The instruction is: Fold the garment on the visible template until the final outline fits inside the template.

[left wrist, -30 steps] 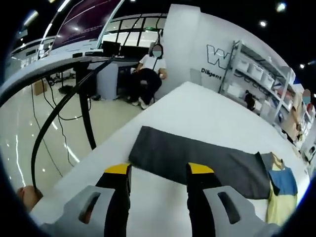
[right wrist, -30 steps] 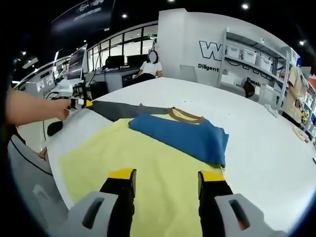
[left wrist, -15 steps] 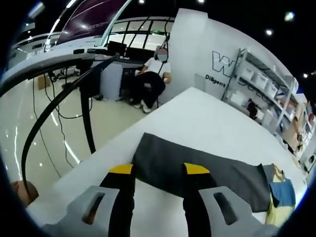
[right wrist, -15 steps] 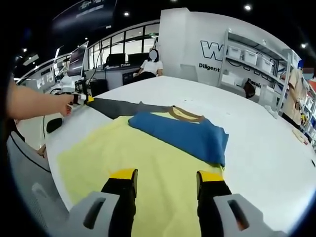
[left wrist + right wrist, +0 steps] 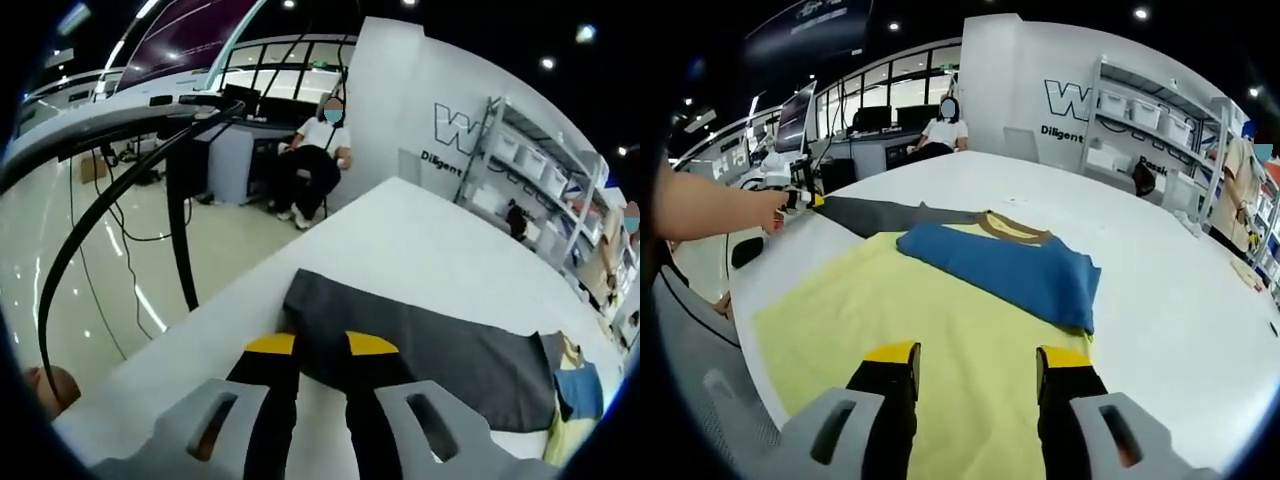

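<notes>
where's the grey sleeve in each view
Left gripper view: the grey sleeve lies across the white table just ahead of the left gripper.
Right gripper view: it runs at upper left, from the garment's brown collar.
Shared landmark: the blue folded sleeve.

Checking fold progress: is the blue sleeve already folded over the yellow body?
Yes, in the right gripper view the blue sleeve lies folded across the yellow body of the garment.

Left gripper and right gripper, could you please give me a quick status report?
Left gripper nearly shut at grey sleeve end. Right gripper open over yellow shirt body. Blue sleeve folded across. White table unobstructed.
</notes>
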The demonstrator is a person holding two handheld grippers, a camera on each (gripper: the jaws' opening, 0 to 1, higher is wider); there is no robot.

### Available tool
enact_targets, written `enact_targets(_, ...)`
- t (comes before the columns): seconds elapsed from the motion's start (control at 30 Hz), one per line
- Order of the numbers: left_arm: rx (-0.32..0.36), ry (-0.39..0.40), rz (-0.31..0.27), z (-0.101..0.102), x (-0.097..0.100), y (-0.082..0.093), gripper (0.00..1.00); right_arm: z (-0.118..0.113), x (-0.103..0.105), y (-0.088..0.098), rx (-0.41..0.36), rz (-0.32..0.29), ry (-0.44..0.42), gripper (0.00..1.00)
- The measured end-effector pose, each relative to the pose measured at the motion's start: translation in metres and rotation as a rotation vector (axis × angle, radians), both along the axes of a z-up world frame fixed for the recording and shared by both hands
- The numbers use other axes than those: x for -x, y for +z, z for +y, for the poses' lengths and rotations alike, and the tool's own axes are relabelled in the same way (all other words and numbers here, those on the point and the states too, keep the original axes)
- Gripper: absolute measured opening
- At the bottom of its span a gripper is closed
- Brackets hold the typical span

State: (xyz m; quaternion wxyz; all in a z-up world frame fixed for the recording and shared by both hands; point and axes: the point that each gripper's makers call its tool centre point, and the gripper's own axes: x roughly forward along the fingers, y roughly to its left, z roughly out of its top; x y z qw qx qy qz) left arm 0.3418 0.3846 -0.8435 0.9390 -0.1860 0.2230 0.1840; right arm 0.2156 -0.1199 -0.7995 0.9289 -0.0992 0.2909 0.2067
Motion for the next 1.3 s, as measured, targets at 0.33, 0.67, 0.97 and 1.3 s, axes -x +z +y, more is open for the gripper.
enact_targets(0.33, -0.02, 0.004, 0.018, 0.003, 0.002, -0.005, 0.0, -0.001, 0.0, -0.002, 0.006, 0.005, -0.001, 0.44)
enact_targets(0.67, -0.122, -0.066, 0.018, -0.009, -0.001, 0.003, 0.0, 0.0, -0.002, -0.001, 0.001, 0.0, -0.002, 0.43)
enact_targets(0.97, -0.234, -0.187, -0.001, -0.038, -0.016, 0.026, 0.0, -0.001, -0.001, 0.001, 0.004, -0.003, -0.004, 0.42)
enact_targets(1.3, -0.333, -0.346, -0.052, -0.093, -0.037, 0.055, 0.0, -0.004, 0.0, 0.007, 0.001, -0.016, -0.01, 0.42)
